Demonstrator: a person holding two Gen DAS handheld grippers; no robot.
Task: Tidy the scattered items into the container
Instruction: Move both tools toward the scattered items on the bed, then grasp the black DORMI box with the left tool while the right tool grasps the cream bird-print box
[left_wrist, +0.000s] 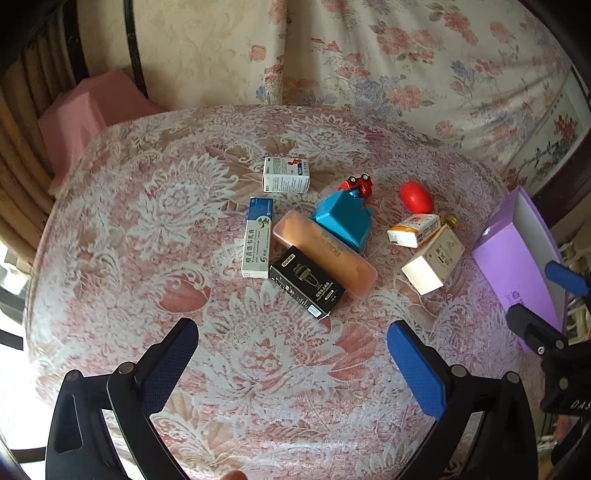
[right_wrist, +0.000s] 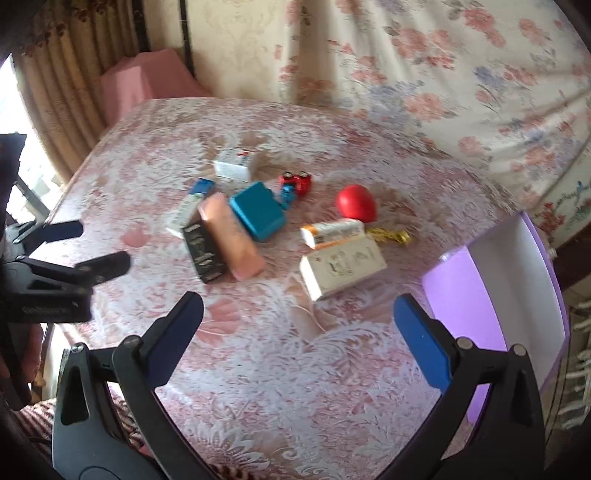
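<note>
Left claw (left_wrist: 291, 345) hovers above the near part of the lace-covered surface (left_wrist: 147, 221), fingers spread wide, nothing between them. Right claw (right_wrist: 299, 325) likewise released and empty, over the near right part of the surface; its blue pads (right_wrist: 421, 343) face inward.

Container: purple box (right_wrist: 454, 288), open, white inside, standing at the right edge of the surface. No item visible in it.

Items lie in a loose cluster at mid-surface, well apart from both claws:
- white medicine box (left_wrist: 286, 175), farthest back, alone.
- long blue-and-white carton (left_wrist: 257, 238), left of the cluster.
- black box (left_wrist: 306, 286), nearest the left claw, touching the orange case (left_wrist: 325, 253) (a long rounded case lying diagonally).
- teal box (left_wrist: 341, 219) just behind the orange case, touching it.
- red toy car (left_wrist: 357, 183) at the far corner of the teal box, tipped up, wheels showing in the right wrist view.
- red ball (left_wrist: 415, 197), to the right, on its own.
- orange-and-white carton (left_wrist: 413, 229) resting against the cream box (left_wrist: 434, 260); a gold foil item (right_wrist: 389, 236) lies just behind them.

Right-wrist view is motion-blurred, so printing is unreadable there. A floral bedspread (left_wrist: 424, 66) lies behind the surface.
</note>
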